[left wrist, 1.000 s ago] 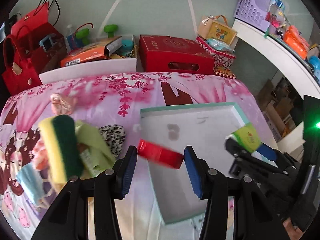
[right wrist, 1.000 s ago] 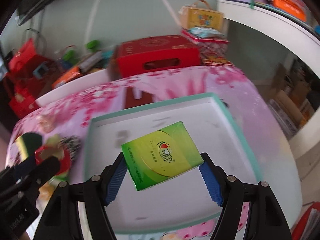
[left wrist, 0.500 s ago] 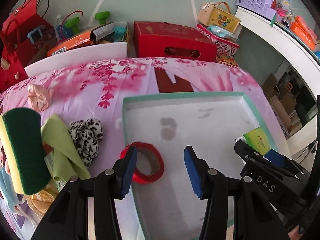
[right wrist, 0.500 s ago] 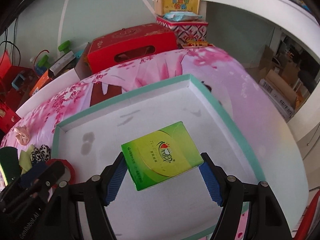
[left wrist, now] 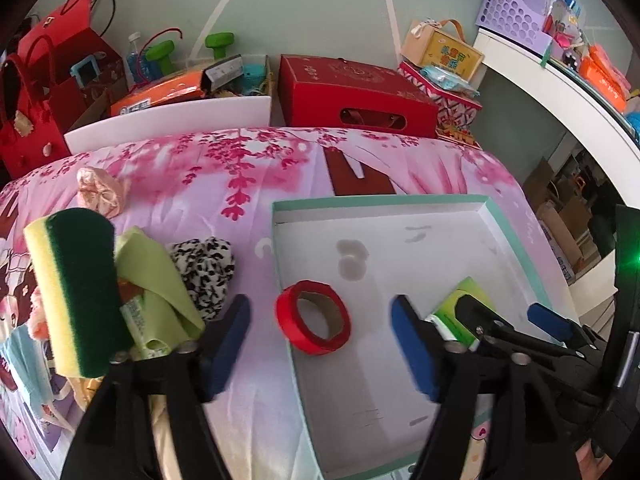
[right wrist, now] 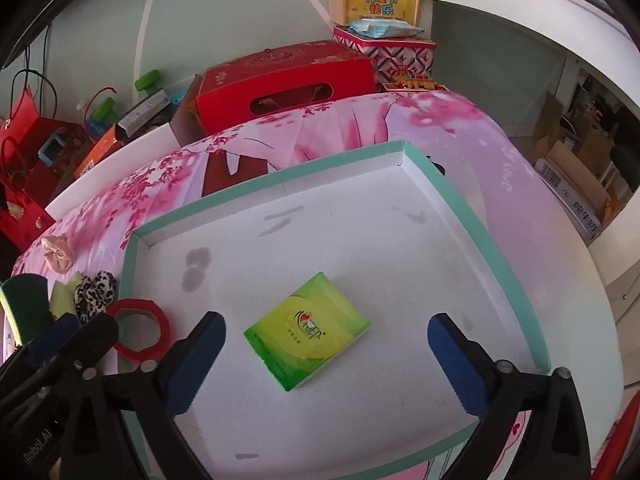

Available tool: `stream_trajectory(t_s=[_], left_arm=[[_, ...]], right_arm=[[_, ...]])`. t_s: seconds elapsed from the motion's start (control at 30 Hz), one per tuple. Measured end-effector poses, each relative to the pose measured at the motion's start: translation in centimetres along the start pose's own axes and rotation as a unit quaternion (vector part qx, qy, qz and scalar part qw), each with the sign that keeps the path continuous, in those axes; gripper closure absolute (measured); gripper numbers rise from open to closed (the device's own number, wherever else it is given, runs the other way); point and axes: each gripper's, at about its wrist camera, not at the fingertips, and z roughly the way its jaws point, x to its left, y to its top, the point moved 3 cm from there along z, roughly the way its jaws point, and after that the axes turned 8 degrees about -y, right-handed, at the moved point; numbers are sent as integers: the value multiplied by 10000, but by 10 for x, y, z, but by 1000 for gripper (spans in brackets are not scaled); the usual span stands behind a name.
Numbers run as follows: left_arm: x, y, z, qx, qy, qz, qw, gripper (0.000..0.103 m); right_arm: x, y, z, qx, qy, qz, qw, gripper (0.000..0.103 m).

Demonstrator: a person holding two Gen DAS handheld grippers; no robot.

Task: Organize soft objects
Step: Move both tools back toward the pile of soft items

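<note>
- Green tissue pack [right wrist: 306, 330] lying flat on the floor of the teal-rimmed tray [right wrist: 472, 216], long axis skewed from near left to far right.
- Right gripper [right wrist: 326, 354] spread wide, clear of the pack on both sides.
- Left gripper [left wrist: 320, 344] likewise apart, gripping nothing.
- Red tape roll [left wrist: 313, 322] flat over the tray's left wall.
- Sponge [left wrist: 76, 288] upright on the floral cloth [left wrist: 248, 168].
</note>
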Motion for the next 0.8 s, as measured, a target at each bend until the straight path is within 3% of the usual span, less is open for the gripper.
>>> stream_trajectory(t_s=[0.03, 0.23, 0.67, 0.8], left_arm=[[3, 0, -1, -13, 39, -28, 10000, 15], [22, -4, -3, -32, 473, -257, 9985, 4], [30, -8, -18, -158, 808, -168, 9965, 4], [42, -8, -30, -192, 968, -336, 9946, 4]], right_arm=[[0, 0, -1, 0, 10, -25, 10000, 0], [3, -3, -6, 1, -61, -201, 9998, 0], [1, -6, -8, 102, -48, -144, 9998, 0], [6, -5, -13, 112, 41, -161, 9998, 0]])
